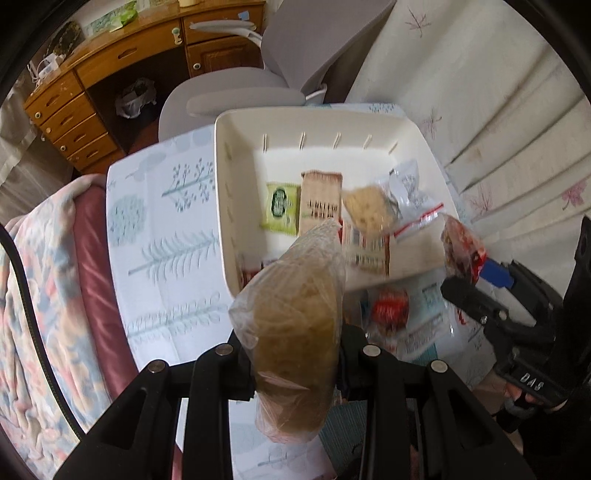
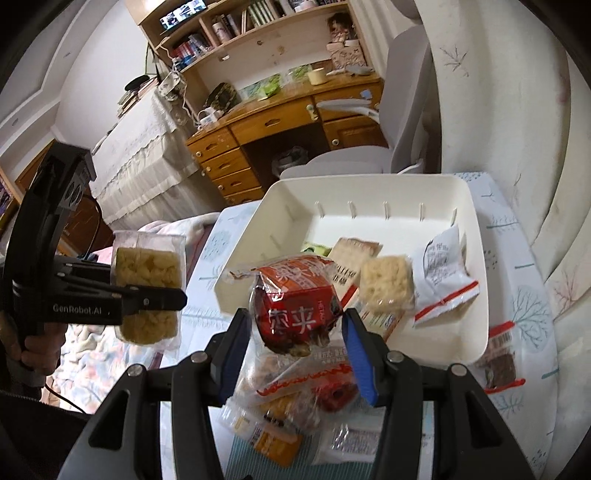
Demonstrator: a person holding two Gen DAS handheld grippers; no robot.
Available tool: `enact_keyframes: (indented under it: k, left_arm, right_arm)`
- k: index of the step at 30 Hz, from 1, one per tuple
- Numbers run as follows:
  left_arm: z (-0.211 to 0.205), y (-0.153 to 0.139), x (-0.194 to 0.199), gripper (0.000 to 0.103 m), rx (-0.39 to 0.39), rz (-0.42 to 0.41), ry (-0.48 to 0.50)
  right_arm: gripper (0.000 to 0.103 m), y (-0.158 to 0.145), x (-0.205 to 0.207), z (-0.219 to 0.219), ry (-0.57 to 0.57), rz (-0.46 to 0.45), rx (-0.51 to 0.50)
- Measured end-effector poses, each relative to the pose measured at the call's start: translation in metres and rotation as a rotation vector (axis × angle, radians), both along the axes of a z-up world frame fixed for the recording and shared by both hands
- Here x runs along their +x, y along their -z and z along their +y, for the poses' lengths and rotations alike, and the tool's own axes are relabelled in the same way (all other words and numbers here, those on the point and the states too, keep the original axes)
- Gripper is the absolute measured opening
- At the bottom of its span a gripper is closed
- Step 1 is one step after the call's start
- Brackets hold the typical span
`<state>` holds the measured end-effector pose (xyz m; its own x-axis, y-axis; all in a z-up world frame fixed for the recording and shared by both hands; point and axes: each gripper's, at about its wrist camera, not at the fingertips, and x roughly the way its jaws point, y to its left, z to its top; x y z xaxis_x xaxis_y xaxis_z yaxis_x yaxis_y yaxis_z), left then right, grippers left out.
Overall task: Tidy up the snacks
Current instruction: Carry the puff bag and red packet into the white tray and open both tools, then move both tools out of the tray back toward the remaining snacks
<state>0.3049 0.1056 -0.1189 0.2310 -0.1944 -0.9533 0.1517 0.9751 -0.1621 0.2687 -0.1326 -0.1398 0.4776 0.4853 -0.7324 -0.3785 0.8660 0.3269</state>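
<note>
Black right gripper (image 2: 291,328) with blue pads (image 2: 356,345) (silver screws).

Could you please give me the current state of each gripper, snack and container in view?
left gripper: shut on a clear-wrapped rice cake, lifted.
right gripper: shut on a red snack packet, lifted.
white bin: upright, open-topped, partly filled with snacks.
snack pile: loose on the tablecloth, outside the bin.

A wooden desk (image 2: 280,122) with brass-knobbed drawers stands against the far wall under a crowded bookshelf (image 2: 255,22). A grey chair (image 1: 258,92) faces it. Pale leaf-printed curtains (image 1: 498,103) hang at right; a pastel blanket (image 1: 40,295) lies at left.
</note>
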Motion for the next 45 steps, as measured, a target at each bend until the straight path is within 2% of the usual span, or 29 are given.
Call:
enact_keyframes:
  k: [9, 10, 12, 13, 14, 21, 36, 45]
  left_arm:
    - [-0.003, 0.010, 0.038, 0.030, -0.039, -0.029, -0.005]
    - [-0.003, 0.011, 0.039, 0.033, -0.039, -0.033, -0.008]
    - [-0.004, 0.013, 0.042, 0.042, -0.043, -0.043, -0.017]
    - [-0.004, 0.014, 0.043, 0.060, -0.045, -0.043, -0.020]
    - [-0.004, 0.014, 0.043, 0.072, -0.041, -0.044, -0.025]
    - [-0.003, 0.015, 0.039, 0.073, -0.031, -0.039, -0.042]
    - [-0.004, 0.000, 0.001, 0.073, -0.029, -0.058, -0.060]
    - [0.001, -0.006, -0.037, 0.076, -0.026, -0.059, -0.107]
  right_arm:
    - [0.052, 0.008, 0.016, -0.001, 0.048, -0.003, -0.006]
    - [0.052, 0.010, 0.018, 0.000, 0.048, 0.001, -0.006]
    - [0.054, 0.012, 0.019, 0.000, 0.054, 0.006, -0.016]
    - [0.054, 0.013, 0.021, 0.000, 0.058, 0.014, -0.024]
    - [0.055, 0.015, 0.022, 0.000, 0.061, 0.026, -0.030]
    - [0.062, 0.019, 0.025, -0.005, 0.094, 0.055, -0.027]
    - [0.062, 0.003, 0.003, -0.020, 0.117, 0.044, 0.007]
    - [0.062, 0.000, -0.014, -0.026, 0.104, 0.078, 0.038]
